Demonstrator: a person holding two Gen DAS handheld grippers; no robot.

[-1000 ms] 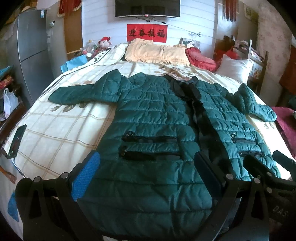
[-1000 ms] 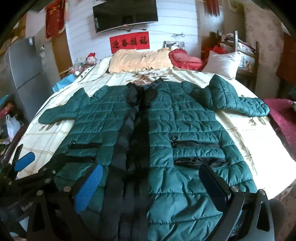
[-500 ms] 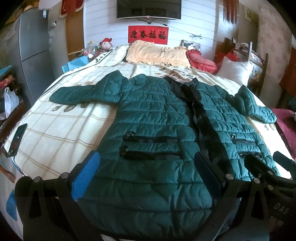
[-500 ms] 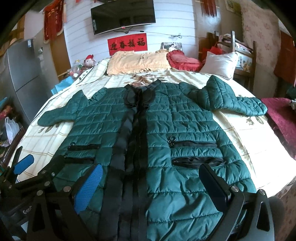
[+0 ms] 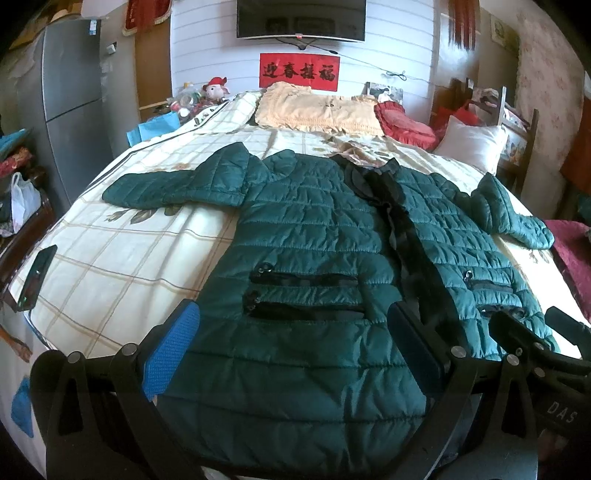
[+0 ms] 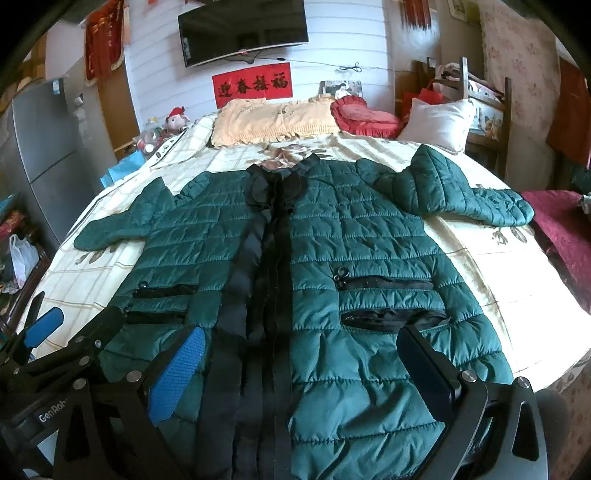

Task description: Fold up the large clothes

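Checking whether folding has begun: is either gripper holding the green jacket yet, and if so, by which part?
Nothing is held. The left gripper and right gripper are both open above the hem end of the green jacket, which lies flat on the bed.

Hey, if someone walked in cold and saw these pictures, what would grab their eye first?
A big green padded coat lies spread flat, front up, across the bed, sleeves out to both sides. Behind it, a red banner hangs on the wall under a television. Both hand-held grippers, left and right, sit open over the coat's hem.
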